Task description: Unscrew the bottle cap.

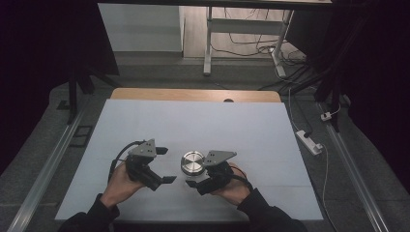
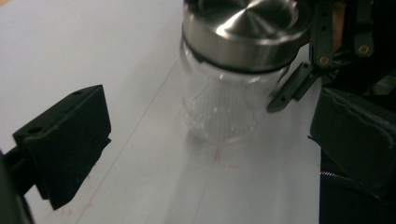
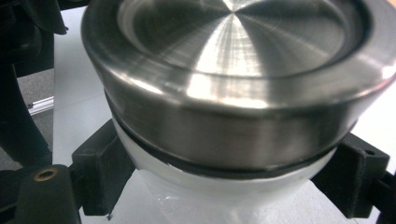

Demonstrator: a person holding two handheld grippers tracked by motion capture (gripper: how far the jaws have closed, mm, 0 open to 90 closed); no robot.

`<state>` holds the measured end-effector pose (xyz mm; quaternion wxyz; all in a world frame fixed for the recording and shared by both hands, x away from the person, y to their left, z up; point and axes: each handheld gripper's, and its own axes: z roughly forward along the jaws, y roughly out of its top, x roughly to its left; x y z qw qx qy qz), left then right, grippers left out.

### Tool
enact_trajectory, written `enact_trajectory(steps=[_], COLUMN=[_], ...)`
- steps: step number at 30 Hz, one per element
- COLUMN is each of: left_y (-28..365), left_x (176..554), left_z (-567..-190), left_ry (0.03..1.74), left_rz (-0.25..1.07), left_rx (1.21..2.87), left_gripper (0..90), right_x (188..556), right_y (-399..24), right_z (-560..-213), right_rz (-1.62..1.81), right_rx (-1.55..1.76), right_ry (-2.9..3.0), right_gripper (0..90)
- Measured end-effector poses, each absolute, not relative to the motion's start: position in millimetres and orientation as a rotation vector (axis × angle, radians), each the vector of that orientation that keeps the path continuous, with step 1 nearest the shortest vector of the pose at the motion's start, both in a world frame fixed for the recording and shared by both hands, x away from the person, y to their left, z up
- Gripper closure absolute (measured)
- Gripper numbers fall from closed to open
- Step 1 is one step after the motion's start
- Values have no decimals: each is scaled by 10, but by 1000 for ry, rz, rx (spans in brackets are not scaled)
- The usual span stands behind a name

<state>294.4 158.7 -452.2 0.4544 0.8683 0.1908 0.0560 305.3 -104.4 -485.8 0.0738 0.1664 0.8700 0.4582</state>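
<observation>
glass jar (image 2: 224, 107) with brushed-steel lid (image 3: 233, 60) clamped by right tongs (image 3: 224, 186); left tongs (image 2: 205, 140) agape.

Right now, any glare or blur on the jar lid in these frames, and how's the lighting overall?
High view: dim, dark surroundings; the lid is a small bright spot on the pale table. Left gripper view: glare streaks on the lid, the glass jar soft and hazy, the near jaws blurred. Right gripper view: strong radial glare on the lid, its near edge out of focus.
</observation>
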Motion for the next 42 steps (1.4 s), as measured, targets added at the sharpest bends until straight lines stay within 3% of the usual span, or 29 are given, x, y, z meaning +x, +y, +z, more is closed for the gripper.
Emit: enact_trajectory(steps=[22, 26, 32, 42], left_y=[1192, 1144, 1114, 1033], left_x=[3241, 3267, 3237, 3180], left_z=[-4485, -4495, -4488, -4482], left_ry=[142, 108, 114, 340], left_rz=[-42, -54, -21, 88], left_rx=[2153, 2145, 2131, 2130], left_gripper=[1, 44, 182, 190], right_x=[3021, 3011, 3012, 3057], right_y=[-989, -983, -983, -993], right_z=[-4863, -4862, -4856, -4860], right_rz=[1414, 1418, 1411, 1357], right_rx=[402, 379, 377, 486], right_ry=[2652, 2660, 2657, 2605], right_gripper=[149, 149, 149, 149])
